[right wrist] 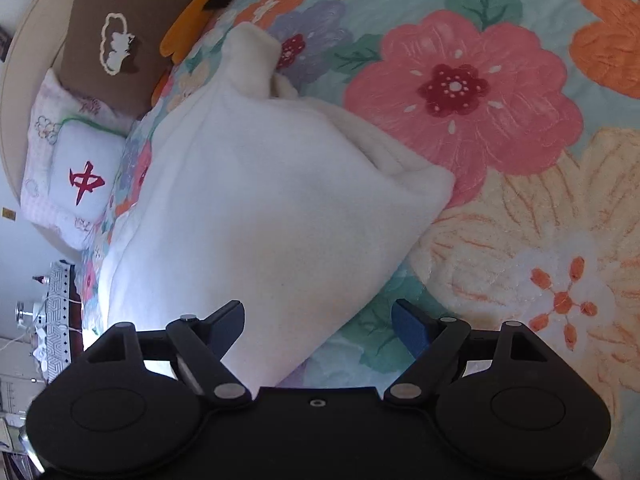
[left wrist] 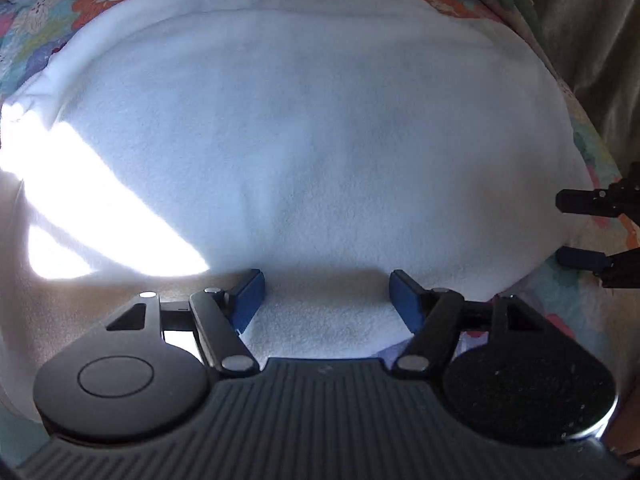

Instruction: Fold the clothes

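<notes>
Both hand-held grippers are standing open, gripping nothing — left hand-held gripper (left wrist: 326, 300) straddling the near hem of the white fleece garment (left wrist: 320, 140), which is lying flat on the bed (right wrist: 500, 200); right hand-held gripper (right wrist: 318, 322) is sitting at its corner.

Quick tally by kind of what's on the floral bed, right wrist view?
White fleece garment: 1
White cushion with red character: 1
Brown cushion with white cloud patch: 1
Pink-patterned pillow: 1
Orange plush piece: 1
Total: 5

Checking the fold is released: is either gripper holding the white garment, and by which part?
Nothing is held. Left gripper and right gripper are open over the white garment.
</notes>
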`<control>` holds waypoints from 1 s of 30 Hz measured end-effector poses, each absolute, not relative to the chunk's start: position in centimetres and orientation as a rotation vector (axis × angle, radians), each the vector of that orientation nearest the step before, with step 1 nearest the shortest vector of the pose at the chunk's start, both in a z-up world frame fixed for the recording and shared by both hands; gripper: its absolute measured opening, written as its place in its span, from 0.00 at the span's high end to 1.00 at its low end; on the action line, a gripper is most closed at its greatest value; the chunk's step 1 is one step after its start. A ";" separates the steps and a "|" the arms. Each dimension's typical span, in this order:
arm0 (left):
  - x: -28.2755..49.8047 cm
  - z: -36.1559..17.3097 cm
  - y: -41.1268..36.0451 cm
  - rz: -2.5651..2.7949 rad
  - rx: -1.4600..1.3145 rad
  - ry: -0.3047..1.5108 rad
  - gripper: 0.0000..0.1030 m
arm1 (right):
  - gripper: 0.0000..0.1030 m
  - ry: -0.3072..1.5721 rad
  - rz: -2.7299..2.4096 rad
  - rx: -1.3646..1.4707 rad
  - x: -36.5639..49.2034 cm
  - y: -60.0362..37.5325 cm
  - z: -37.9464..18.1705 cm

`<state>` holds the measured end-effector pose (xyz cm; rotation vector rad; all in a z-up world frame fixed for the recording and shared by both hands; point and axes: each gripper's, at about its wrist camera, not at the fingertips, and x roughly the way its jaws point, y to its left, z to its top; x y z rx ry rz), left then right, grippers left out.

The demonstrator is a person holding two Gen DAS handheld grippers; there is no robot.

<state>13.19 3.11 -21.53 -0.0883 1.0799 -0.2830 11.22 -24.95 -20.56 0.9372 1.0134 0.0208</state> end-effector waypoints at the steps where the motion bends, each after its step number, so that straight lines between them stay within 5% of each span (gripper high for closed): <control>1: 13.2 -21.6 3.3 -0.286 -0.098 1.080 0.33 | 0.16 0.979 0.026 0.969 11.5 -25.0 -21.1; 6: 13.2 -21.5 4.1 -0.310 -0.147 1.083 0.33 | 0.20 0.802 0.036 0.958 13.5 -23.9 -21.7; 7: 13.2 -21.4 4.4 -0.312 -0.162 1.087 0.33 | 0.28 0.778 0.042 0.951 14.0 -23.6 -22.0; 8: 13.3 -21.3 4.7 -0.315 -0.177 1.092 0.33 | 0.56 0.769 0.053 0.931 14.3 -23.4 -22.0; 9: 13.1 -21.2 5.2 -0.316 -0.205 1.095 0.33 | 0.65 0.765 0.064 0.907 14.6 -23.2 -21.9; 18: 13.7 -21.7 8.4 -0.327 -0.407 1.090 0.33 | 0.73 0.556 0.338 0.472 14.9 -17.1 -10.8; 22: 12.0 -19.4 8.7 -0.257 -0.268 0.967 0.33 | 0.75 0.489 0.544 0.252 15.4 -10.2 -6.3; 30: 7.8 -15.6 18.3 -0.137 -0.427 0.765 0.33 | 0.79 0.559 0.861 0.012 16.1 -0.7 -6.4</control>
